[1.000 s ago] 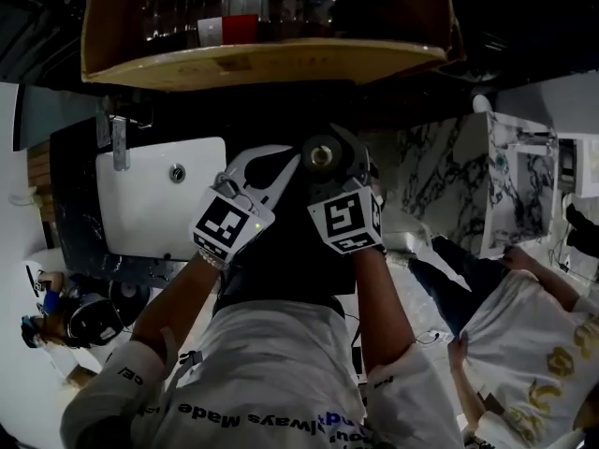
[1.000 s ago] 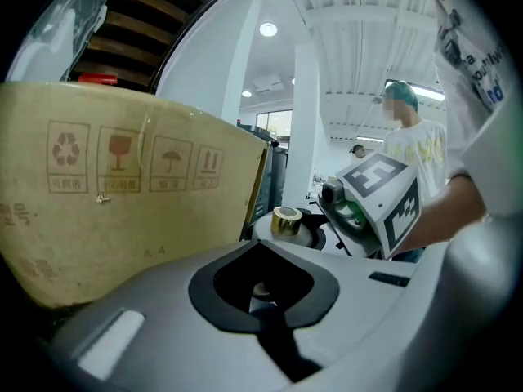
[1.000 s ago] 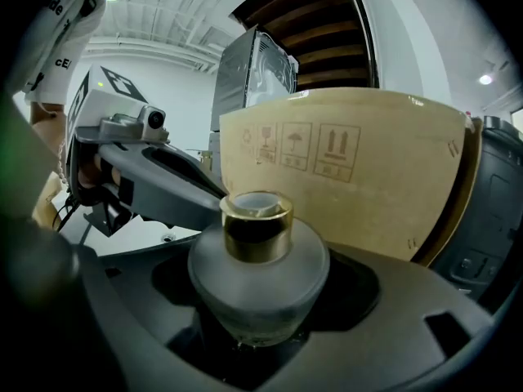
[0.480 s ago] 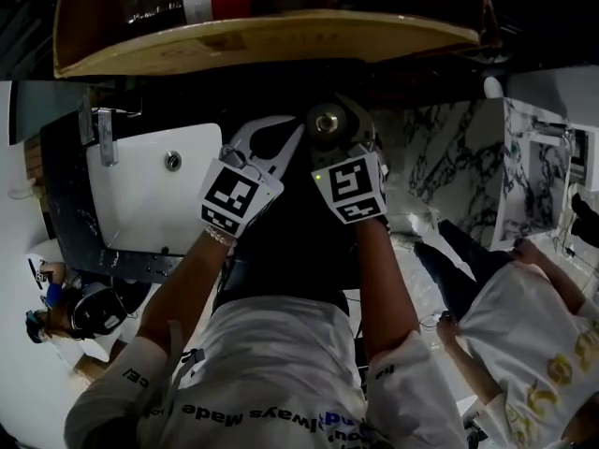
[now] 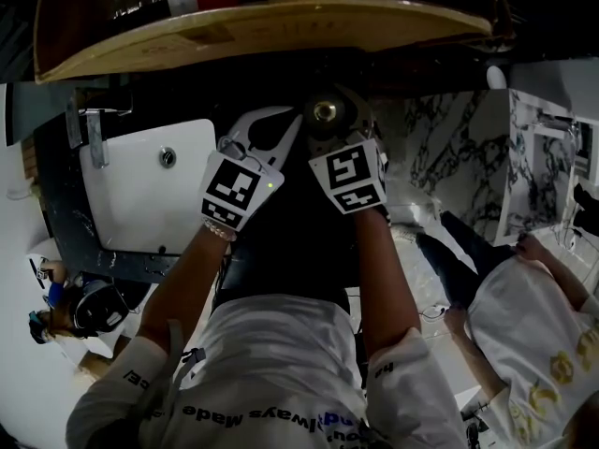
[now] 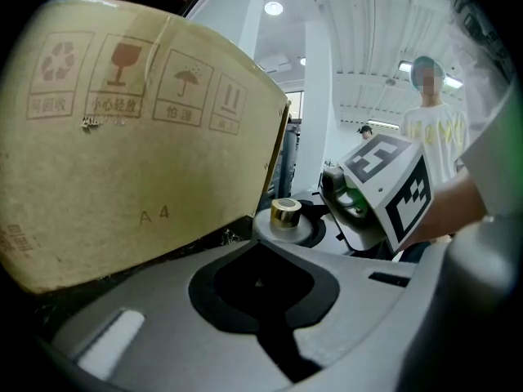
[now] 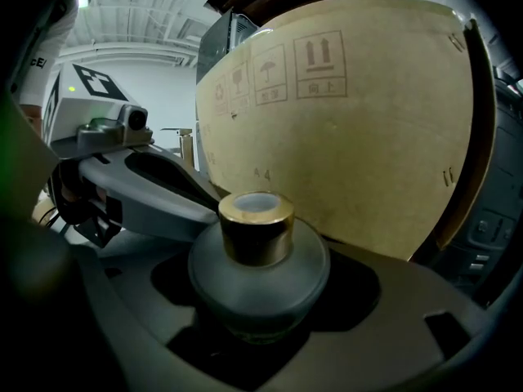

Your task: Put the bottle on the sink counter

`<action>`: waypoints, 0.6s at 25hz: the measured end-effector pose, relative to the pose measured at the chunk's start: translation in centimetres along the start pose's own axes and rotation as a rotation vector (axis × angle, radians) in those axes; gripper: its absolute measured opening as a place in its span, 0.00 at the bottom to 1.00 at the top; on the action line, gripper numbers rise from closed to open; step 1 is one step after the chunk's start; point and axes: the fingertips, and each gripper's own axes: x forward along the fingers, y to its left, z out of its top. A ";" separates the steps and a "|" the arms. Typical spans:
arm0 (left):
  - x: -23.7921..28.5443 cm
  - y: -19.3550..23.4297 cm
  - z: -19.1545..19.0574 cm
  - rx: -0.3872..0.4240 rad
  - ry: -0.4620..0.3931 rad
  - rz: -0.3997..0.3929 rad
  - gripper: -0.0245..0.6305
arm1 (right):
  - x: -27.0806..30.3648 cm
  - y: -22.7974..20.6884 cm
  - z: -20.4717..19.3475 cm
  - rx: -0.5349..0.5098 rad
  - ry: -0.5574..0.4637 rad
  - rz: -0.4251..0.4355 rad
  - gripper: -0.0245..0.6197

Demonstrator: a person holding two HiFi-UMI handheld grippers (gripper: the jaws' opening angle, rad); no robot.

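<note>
A round frosted grey bottle point(image 7: 257, 260) with a gold cap stands upright between the jaws of my right gripper point(image 7: 261, 300), which is shut on it. In the head view the bottle point(image 5: 325, 112) shows cap-up just below a cardboard box point(image 5: 271, 26), with the right gripper point(image 5: 329, 129) around it. My left gripper point(image 5: 290, 127) sits close beside it on the left, jaws together and holding nothing. The left gripper view shows its shut jaws point(image 6: 260, 243) and the bottle point(image 6: 286, 213) just beyond them. The white sink point(image 5: 140, 195) lies left of both grippers.
The cardboard box point(image 6: 122, 137) fills the space just ahead of both grippers. A faucet point(image 5: 92, 124) stands at the sink's far edge, set in a dark counter point(image 5: 65, 204). Marble-patterned surfaces point(image 5: 449, 166) are to the right. A person in a white shirt point(image 5: 524, 325) stands at lower right.
Both grippers and the bottle have drifted slightly up in the view, closer under the box. The holds are unchanged.
</note>
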 end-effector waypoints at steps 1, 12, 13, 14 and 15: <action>0.0 0.1 -0.1 0.002 0.004 0.000 0.04 | 0.1 0.0 -0.1 0.004 0.002 0.002 0.56; 0.1 0.2 -0.2 0.010 0.014 0.012 0.04 | 0.4 0.1 -0.2 0.031 0.006 0.023 0.56; 0.1 0.3 -0.2 0.015 0.014 0.017 0.04 | 0.5 0.1 -0.2 0.035 0.003 0.025 0.56; 0.0 0.3 -0.1 0.020 0.012 0.023 0.04 | 0.5 0.2 -0.2 0.040 -0.001 0.027 0.56; -0.1 0.4 0.1 0.023 0.007 0.031 0.04 | 0.4 0.1 -0.2 0.046 -0.008 0.027 0.56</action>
